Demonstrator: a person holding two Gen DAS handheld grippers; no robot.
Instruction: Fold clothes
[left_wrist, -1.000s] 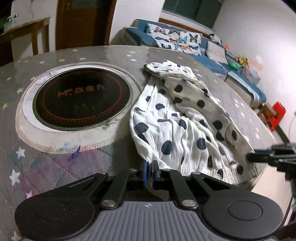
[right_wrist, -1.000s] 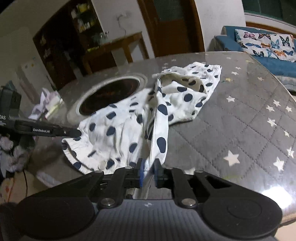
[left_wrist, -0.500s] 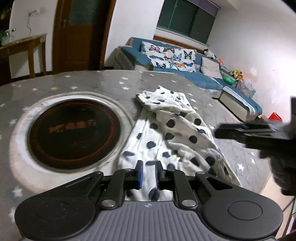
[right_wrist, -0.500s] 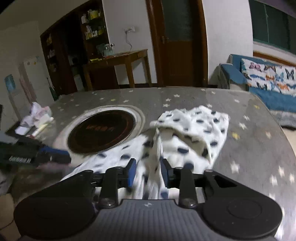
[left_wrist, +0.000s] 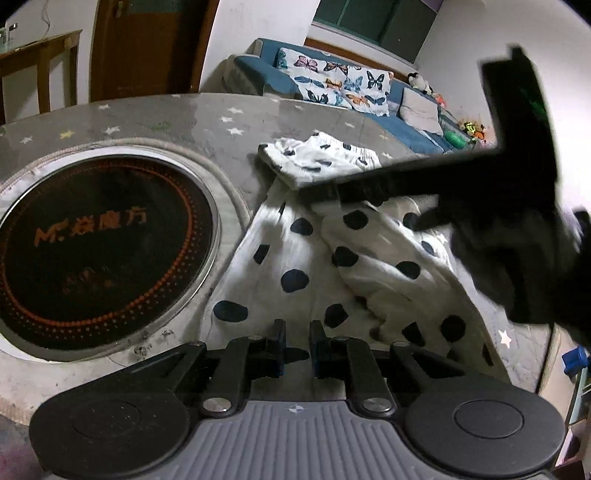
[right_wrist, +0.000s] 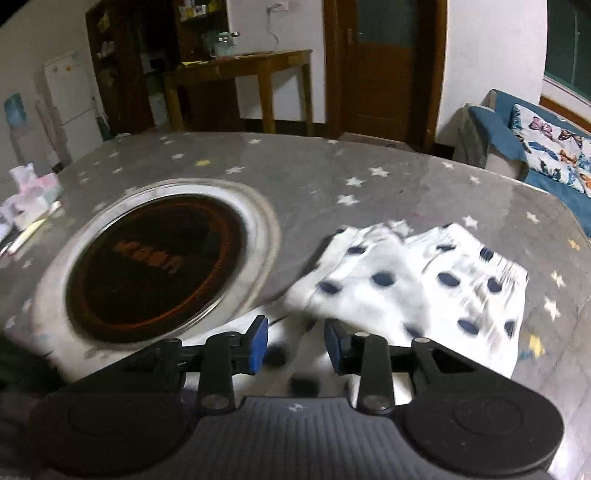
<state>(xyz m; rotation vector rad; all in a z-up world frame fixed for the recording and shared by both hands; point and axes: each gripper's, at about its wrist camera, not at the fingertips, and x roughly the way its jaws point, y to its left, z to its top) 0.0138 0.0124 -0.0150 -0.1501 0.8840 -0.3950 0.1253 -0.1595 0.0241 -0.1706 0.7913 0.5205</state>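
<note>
Lying crumpled on the grey star-printed table (left_wrist: 155, 122), the white garment with dark polka dots (left_wrist: 306, 258) runs from the near edge toward the far side, just right of the round dark cooktop (left_wrist: 99, 236) set flush into the tabletop. Its far end is a folded, gathered band (left_wrist: 317, 158); nearer the camera the cloth spreads in two overlapping wrinkled lobes, one ridge running diagonally between them. In the right wrist view the far portion appears doubled over itself, motion-blurred. Left gripper (left_wrist: 295, 345): fingers slightly parted, narrow gap, nothing pinched; cloth lies on the table below the tips. Right gripper (right_wrist: 295, 343): blue pads (right_wrist: 258, 343) spread apart, gap empty, garment lying beneath and beyond; in the left wrist view it crosses over the garment as a dark blurred bar (left_wrist: 406, 181). Containers: a pale tissue pack (right_wrist: 33, 195) sits at the table's far left; contents cannot be told.
</note>
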